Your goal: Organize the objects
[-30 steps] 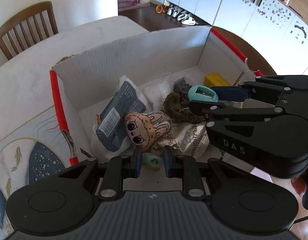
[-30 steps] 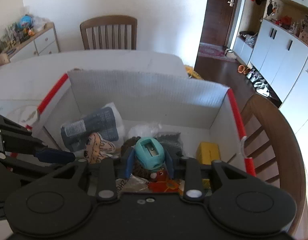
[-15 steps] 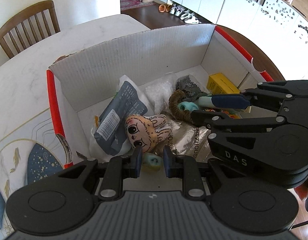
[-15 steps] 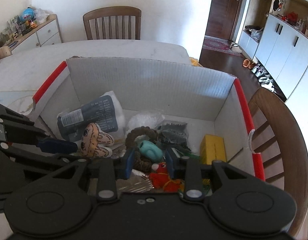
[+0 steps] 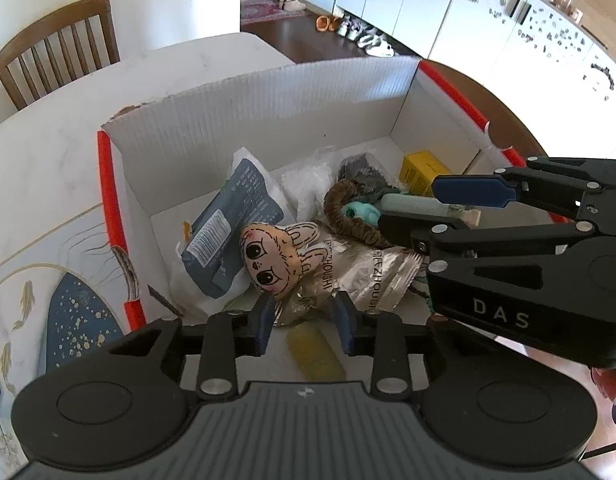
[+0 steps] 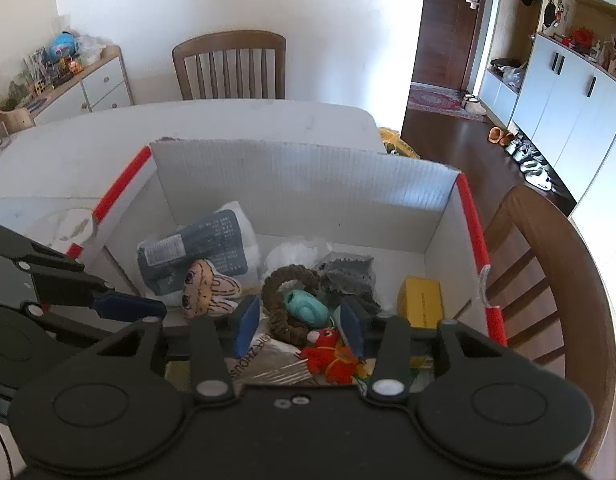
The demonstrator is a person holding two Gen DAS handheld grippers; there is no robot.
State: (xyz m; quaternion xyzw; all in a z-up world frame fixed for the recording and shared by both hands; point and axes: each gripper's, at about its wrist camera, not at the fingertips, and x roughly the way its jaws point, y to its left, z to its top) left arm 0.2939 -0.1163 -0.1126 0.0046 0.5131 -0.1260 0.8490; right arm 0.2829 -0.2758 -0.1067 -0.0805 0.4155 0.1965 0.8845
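White tabletop under my white cardboard box, and inside it the teal toy lies on the brown rope ring, beside the bunny-face plush. My right gripper hangs above, spread wide, empty; my left gripper likewise parted, gripping nothing.

Bright daylight from right — fisheye-warped edges.
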